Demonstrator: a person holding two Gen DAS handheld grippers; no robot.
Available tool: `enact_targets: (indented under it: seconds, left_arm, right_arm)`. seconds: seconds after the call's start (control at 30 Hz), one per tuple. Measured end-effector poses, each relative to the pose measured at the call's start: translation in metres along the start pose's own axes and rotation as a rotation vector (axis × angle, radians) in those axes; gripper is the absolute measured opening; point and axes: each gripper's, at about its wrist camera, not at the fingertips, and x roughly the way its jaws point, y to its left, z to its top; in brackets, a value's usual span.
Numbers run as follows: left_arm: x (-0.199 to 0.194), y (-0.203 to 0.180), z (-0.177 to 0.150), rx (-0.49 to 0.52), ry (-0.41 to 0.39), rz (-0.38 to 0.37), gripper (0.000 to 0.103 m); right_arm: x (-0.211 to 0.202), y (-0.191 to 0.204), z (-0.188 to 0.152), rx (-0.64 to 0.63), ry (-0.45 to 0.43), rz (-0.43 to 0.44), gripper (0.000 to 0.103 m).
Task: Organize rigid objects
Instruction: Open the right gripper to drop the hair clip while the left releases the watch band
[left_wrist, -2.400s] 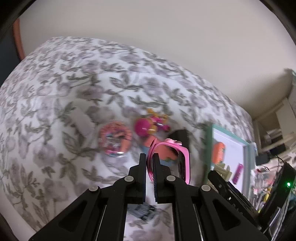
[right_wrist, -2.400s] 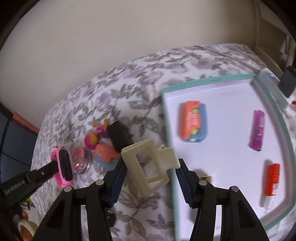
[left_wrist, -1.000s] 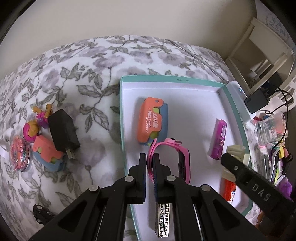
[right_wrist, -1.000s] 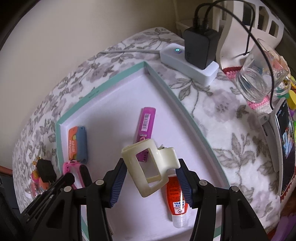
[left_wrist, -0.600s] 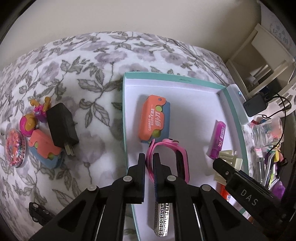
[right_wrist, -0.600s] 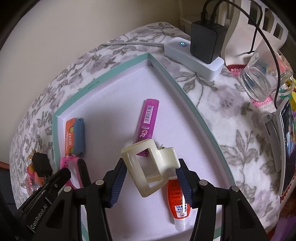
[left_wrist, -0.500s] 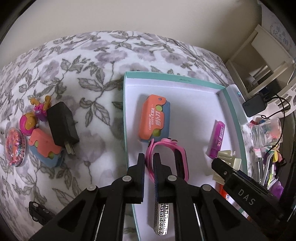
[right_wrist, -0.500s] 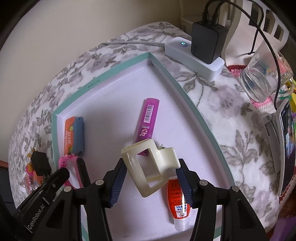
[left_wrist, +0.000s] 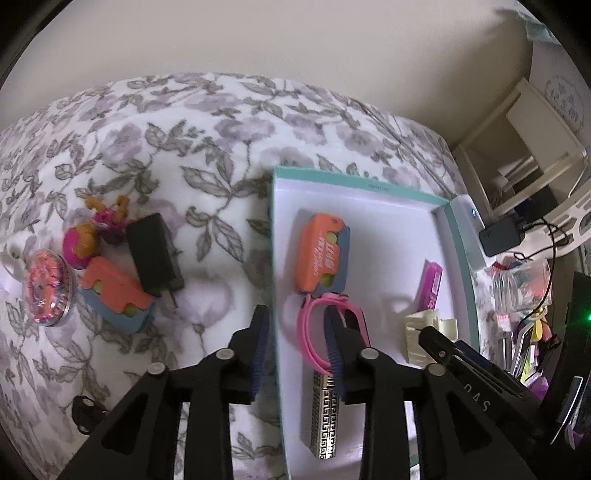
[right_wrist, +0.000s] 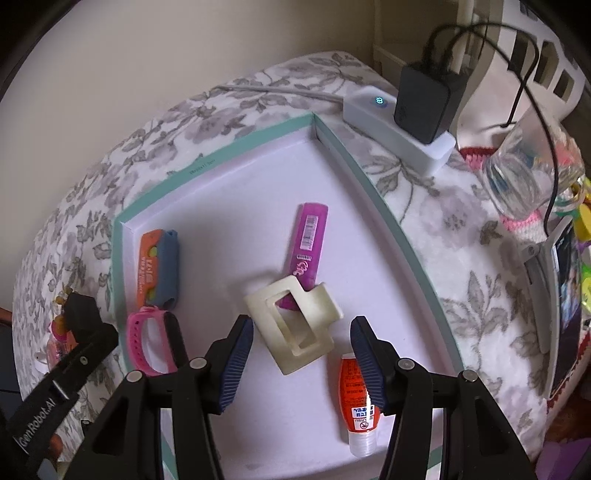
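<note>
Half a second earlier our left gripper (left_wrist: 295, 332) was pinched on the pink watch (left_wrist: 332, 332); now its jaws were opening, the strap free of both pads, with the right finger standing through the band's loop and the left finger outside the tray (left_wrist: 369, 186) wall. So the watch lay in the tray, just below the orange case (left_wrist: 323, 254) and above a patterned gold bar (left_wrist: 325, 417). Our right gripper (right_wrist: 302, 356) had changed as well: the cream clip (right_wrist: 295, 325) that had sat clamped between its blue pads now rested on the tray floor, one end over the purple tube (right_wrist: 308, 240), and the jaws stood open with clear gaps on both sides. A red tube (right_wrist: 360, 402) lay under the right finger. What was left to sort sat on the floral cloth (left_wrist: 184, 147) to the left of the tray: a black charger (left_wrist: 155, 254), a second orange case (left_wrist: 114, 291), a pink toy (left_wrist: 88, 236) and a glitter disc (left_wrist: 46, 291). We judged that the left hand was the nearer one (the right hung over the tray's far side). The charger's long axis ran roughly up the left view, so the left jaws would need to slip out of the loop, swing left and close across its short width.
</note>
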Motion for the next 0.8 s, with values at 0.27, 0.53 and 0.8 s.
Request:
enact_targets:
  seconds: [0.27,0.53,0.8]
  left_arm:
    - [-0.028,0.021,0.008,-0.031,-0.074,0.049,0.06]
    - [-0.047,0.034,0.006,-0.022,-0.14,0.118,0.083]
    - [-0.046,0.044,-0.001,-0.033,-0.133,0.107,0.093]
  right_arm:
    - [-0.027,0.008,0.004,-0.032,-0.064,-0.007,0.062]
    - [-0.034,0.023,-0.001,-0.088,-0.084,-0.008,0.077]
    - [-0.033,0.034,-0.011,-0.136,-0.102,-0.007,0.086]
